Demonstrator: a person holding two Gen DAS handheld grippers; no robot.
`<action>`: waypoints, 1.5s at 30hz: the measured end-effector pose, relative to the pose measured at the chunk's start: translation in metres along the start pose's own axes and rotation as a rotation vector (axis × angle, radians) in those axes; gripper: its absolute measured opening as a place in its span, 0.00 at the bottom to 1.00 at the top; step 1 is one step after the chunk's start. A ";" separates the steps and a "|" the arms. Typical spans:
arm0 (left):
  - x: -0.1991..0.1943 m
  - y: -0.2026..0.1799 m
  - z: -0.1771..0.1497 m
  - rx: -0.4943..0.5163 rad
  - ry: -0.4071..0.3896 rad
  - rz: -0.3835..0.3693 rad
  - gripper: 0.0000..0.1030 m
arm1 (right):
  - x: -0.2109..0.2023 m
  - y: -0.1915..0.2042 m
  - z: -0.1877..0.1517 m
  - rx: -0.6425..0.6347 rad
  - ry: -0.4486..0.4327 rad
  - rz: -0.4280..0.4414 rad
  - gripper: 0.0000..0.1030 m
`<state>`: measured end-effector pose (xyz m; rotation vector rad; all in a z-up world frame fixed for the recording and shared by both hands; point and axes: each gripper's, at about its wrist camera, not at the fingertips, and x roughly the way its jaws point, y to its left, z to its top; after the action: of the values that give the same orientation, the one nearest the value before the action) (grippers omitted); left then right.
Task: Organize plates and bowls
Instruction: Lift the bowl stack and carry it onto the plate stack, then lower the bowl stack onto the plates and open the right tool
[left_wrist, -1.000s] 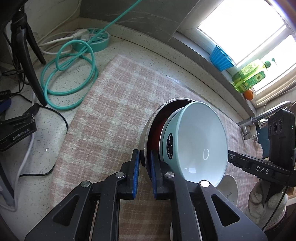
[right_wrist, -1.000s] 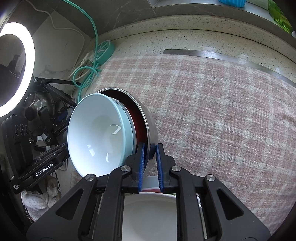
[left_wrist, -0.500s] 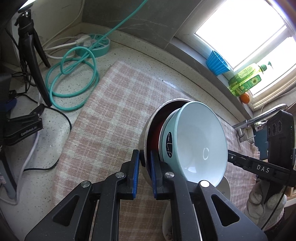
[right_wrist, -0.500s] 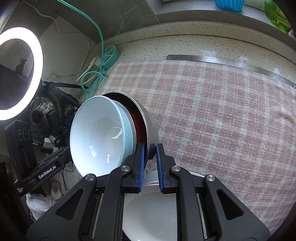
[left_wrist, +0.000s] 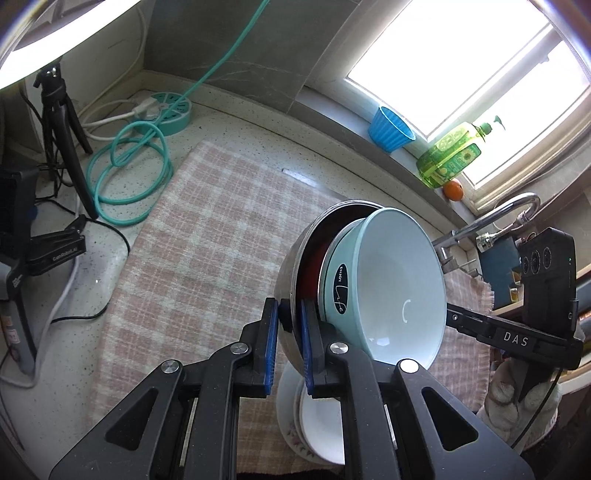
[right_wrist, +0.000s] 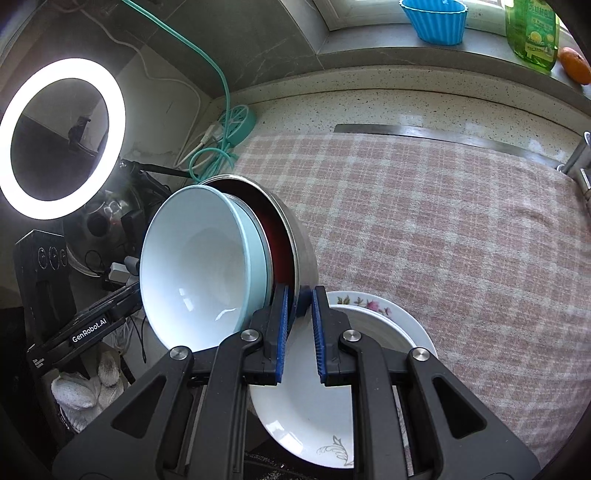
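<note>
Two grippers hold one stack of bowls up in the air, tipped on its side. The left gripper (left_wrist: 286, 347) pinches the rim of the steel bowl (left_wrist: 291, 266), and so does the right gripper (right_wrist: 299, 328). A light blue bowl (right_wrist: 192, 258) sits inside. White plates (right_wrist: 314, 406) lie below on the checked cloth (right_wrist: 443, 221).

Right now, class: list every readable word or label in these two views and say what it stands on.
"ENJOY": teal bowl, black oval label.
"DAS": right gripper body.
"GenRobot.AI": left gripper body; also on a black clamp.
Green bottle label: too blurred to read.
</note>
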<state>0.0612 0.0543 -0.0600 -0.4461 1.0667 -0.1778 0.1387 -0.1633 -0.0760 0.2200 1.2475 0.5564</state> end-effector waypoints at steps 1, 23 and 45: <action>-0.002 -0.003 -0.004 0.003 0.002 -0.005 0.08 | -0.005 -0.002 -0.004 0.002 0.000 0.000 0.13; 0.020 -0.047 -0.072 0.042 0.172 -0.064 0.09 | -0.030 -0.057 -0.089 0.117 0.044 -0.007 0.13; 0.035 -0.046 -0.079 0.050 0.215 -0.043 0.08 | -0.015 -0.066 -0.104 0.146 0.083 0.004 0.15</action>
<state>0.0120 -0.0203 -0.1004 -0.4108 1.2614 -0.2950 0.0564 -0.2420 -0.1262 0.3246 1.3705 0.4822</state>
